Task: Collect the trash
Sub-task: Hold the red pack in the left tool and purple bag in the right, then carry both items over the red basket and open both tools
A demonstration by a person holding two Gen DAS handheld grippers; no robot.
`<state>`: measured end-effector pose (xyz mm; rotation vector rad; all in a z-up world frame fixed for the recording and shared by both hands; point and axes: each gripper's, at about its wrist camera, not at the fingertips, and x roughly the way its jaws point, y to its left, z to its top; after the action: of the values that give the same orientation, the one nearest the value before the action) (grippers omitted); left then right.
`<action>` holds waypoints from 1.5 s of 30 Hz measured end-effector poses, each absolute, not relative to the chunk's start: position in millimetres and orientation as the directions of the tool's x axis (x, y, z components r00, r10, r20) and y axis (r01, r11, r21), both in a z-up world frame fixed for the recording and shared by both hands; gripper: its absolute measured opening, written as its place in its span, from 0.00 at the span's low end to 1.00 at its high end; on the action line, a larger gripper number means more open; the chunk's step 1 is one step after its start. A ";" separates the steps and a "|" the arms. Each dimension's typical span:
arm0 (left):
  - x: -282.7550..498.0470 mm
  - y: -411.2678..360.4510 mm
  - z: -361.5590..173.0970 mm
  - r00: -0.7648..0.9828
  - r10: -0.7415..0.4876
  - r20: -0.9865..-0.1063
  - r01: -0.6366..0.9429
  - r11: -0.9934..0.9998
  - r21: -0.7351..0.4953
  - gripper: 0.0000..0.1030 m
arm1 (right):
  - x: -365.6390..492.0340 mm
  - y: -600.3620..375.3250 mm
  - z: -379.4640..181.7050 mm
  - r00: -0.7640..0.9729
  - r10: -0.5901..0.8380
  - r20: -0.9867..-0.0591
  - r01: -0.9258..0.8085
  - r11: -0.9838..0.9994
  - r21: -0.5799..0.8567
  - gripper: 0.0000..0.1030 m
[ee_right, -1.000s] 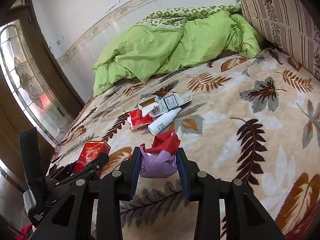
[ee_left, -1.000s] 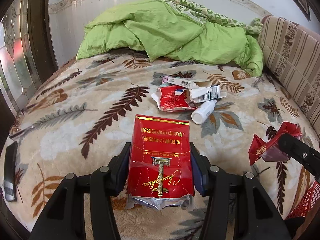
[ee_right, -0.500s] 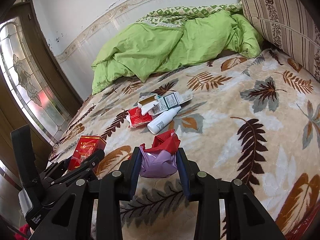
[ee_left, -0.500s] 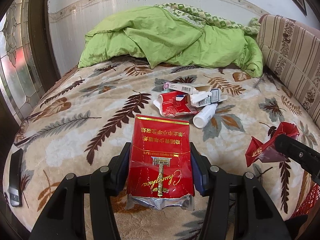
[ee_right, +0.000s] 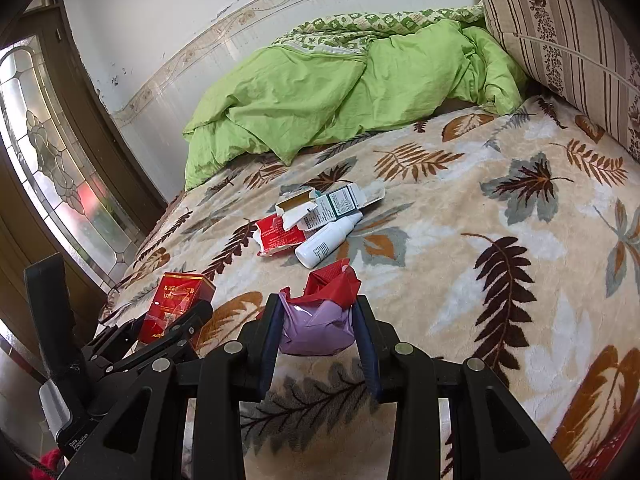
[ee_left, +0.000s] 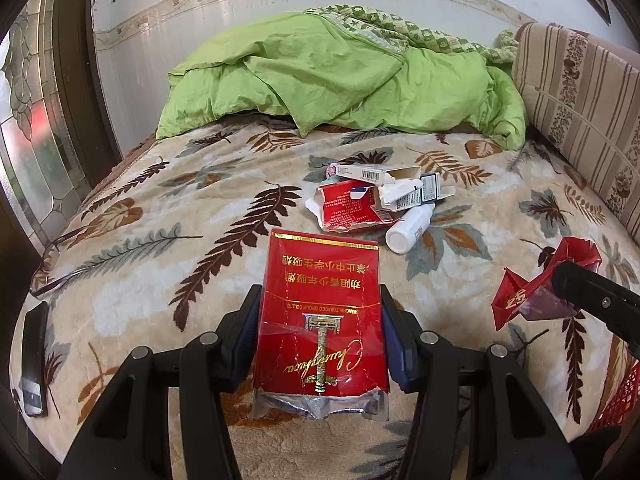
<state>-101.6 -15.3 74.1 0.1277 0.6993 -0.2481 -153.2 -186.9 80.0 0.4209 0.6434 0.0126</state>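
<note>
My left gripper (ee_left: 320, 312) is shut on a red cigarette carton (ee_left: 320, 308) and holds it above the near edge of the bed; it also shows in the right wrist view (ee_right: 176, 300). My right gripper (ee_right: 318, 328) is shut on a crumpled red and purple wrapper (ee_right: 320, 316), which also shows in the left wrist view (ee_left: 536, 284). More trash lies in a pile mid-bed: a torn red pack (ee_left: 348, 212), white cardboard boxes (ee_left: 400, 190) and a white bottle (ee_left: 410, 228) on its side.
The bed has a leaf-patterned blanket (ee_left: 160, 240). A green duvet (ee_left: 340, 76) is heaped at the far end. A striped cushion (ee_left: 580, 112) stands on the right. A dark phone (ee_left: 34, 356) lies at the bed's left edge. A red mesh basket (ee_left: 616, 400) shows at lower right.
Both grippers have pulled back and risen a little from the bed, each still shut on its item. The pile of trash has not moved.
</note>
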 end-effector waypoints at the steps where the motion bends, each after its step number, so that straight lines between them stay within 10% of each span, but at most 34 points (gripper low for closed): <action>1: -101.6 -15.5 74.1 0.738 -0.183 -0.650 0.268 0.963 0.033 0.51 | -153.2 -186.9 80.1 0.803 0.140 -0.579 0.118 0.916 0.384 0.36; 45: -173.8 -25.2 109.2 0.667 -0.372 -0.645 0.446 0.893 -0.055 0.51 | -246.6 -204.8 98.1 0.805 0.137 -0.577 0.154 0.891 0.426 0.36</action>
<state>-173.8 -25.2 109.2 0.1112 0.7022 -0.4627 -246.6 -204.8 98.1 0.4785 0.6416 -0.0096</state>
